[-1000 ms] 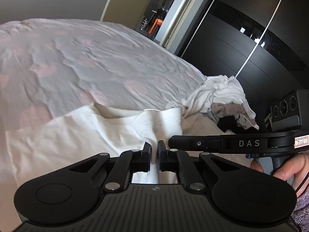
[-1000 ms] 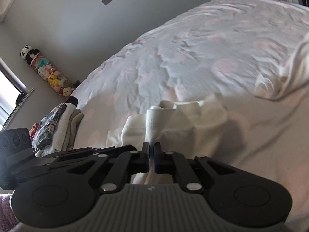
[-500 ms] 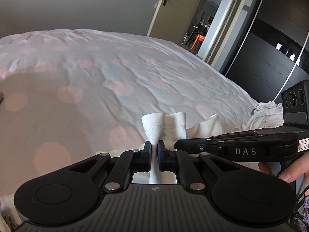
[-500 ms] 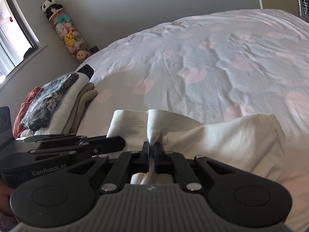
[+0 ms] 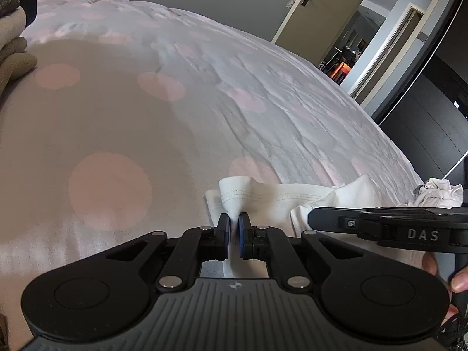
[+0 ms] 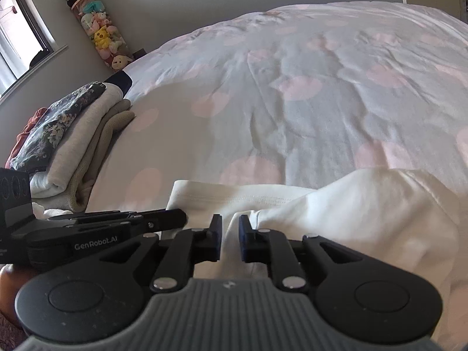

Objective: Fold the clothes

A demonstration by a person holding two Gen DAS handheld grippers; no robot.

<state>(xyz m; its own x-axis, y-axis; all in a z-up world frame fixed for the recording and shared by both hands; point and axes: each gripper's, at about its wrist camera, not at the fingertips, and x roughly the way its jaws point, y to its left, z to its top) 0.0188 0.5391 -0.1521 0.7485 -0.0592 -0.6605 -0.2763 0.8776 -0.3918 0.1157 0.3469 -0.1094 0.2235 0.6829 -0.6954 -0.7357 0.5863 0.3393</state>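
**White garment on the bed, left pinched, right letting go**

Your left gripper (image 5: 233, 222) has its fingers clamped on a bunched hem of the white garment (image 5: 263, 196), which lies on the spotted bed (image 5: 175, 122) right in front of you. Your right gripper (image 6: 230, 225) is opening: its fingers stand narrowly apart with the cloth between them, no longer pressed. A stack of folded clothes (image 6: 73, 134) sits at the bed's left edge.
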